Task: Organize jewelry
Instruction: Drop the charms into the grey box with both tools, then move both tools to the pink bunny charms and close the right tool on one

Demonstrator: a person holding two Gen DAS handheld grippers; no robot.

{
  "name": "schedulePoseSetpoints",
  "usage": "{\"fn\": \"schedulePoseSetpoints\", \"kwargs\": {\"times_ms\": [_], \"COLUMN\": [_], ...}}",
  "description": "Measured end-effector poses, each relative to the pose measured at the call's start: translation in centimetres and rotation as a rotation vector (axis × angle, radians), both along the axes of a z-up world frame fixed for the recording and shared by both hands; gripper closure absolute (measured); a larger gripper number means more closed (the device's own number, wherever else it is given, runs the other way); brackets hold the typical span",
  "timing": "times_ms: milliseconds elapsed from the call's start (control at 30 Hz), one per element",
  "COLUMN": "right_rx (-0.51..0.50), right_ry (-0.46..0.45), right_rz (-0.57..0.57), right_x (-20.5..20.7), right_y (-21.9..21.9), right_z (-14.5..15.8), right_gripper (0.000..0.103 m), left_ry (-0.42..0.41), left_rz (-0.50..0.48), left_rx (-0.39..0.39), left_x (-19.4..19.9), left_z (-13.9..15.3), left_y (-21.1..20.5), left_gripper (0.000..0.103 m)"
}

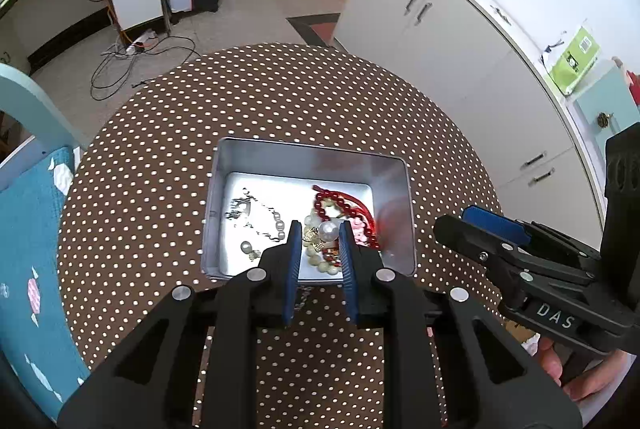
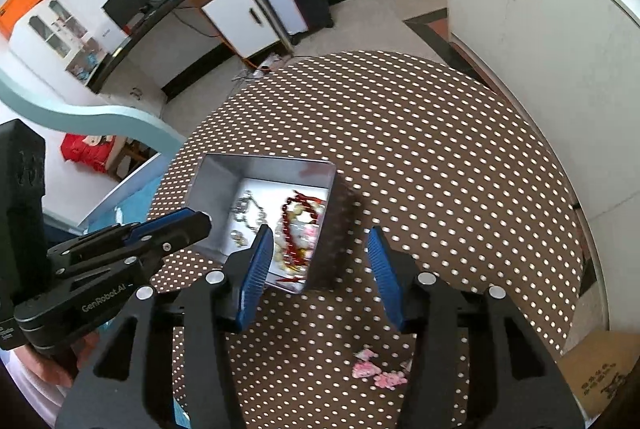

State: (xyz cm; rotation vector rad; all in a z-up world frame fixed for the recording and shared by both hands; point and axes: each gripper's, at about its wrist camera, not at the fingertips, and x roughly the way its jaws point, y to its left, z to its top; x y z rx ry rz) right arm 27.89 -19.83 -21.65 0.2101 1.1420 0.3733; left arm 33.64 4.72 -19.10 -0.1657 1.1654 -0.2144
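Note:
A silver metal tin (image 1: 308, 157) (image 2: 224, 181) sits on the brown polka-dot table (image 1: 280, 93) (image 2: 420, 133). Inside lie a red bead bracelet (image 1: 348, 205) (image 2: 298, 207), cream beads (image 1: 320, 263), a large white pearl piece (image 1: 329, 230) and a silver chain (image 1: 256, 209) (image 2: 250, 209). My left gripper (image 1: 320, 233) hovers over the tin's near edge, jaws narrowly apart around the pearl piece, no grip visible. My right gripper (image 2: 320, 241) is open over the tin's right wall; it shows at the right in the left wrist view (image 1: 480, 225). A pink bead piece (image 2: 378, 373) lies on the table near me.
White cabinets (image 1: 460, 41) (image 2: 540, 9) stand to the right of the table. A light blue chair with a teal cushion (image 1: 28, 249) is at the left. A cardboard box (image 2: 600, 377) sits at the lower right. Cables (image 1: 132, 61) lie on the floor beyond.

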Motion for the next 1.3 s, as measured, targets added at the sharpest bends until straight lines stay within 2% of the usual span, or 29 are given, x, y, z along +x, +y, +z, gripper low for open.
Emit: {"fn": "schedulePoseSetpoints", "kwargs": {"times_ms": [167, 233, 267, 533, 1033, 1300], "right_rx": [-0.009, -0.010, -0.008, -0.007, -0.026, -0.054], "right_ry": [0.032, 0.040, 0.042, 0.052, 0.073, 0.102], "right_rz": [-0.032, -0.047, -0.052, -0.078, -0.137, -0.178], "right_x": [-0.4, -0.5, -0.5, -0.8, -2.7, -4.8], "right_y": [-1.2, -1.7, -1.8, -2.3, -3.8, -5.4], "right_z": [-0.8, -0.9, -0.9, -0.9, -1.1, -2.0], "right_gripper": [0.055, 0.054, 0.054, 0.053, 0.044, 0.044], "left_ry": [0.022, 0.025, 0.022, 0.025, 0.021, 0.009], "left_rz": [-0.039, -0.048, -0.051, -0.055, -0.074, -0.198], "left_rx": [0.006, 0.016, 0.021, 0.025, 0.023, 0.020], "left_x": [0.5, 0.5, 0.5, 0.4, -1.8, -3.9], "left_z": [-0.7, -0.8, -0.8, -1.1, -0.8, -0.6], "left_y": [-1.5, -2.0, -2.1, -2.0, -1.8, -4.1], "left_gripper": [0.083, 0.076, 0.069, 0.069, 0.069, 0.069]}}
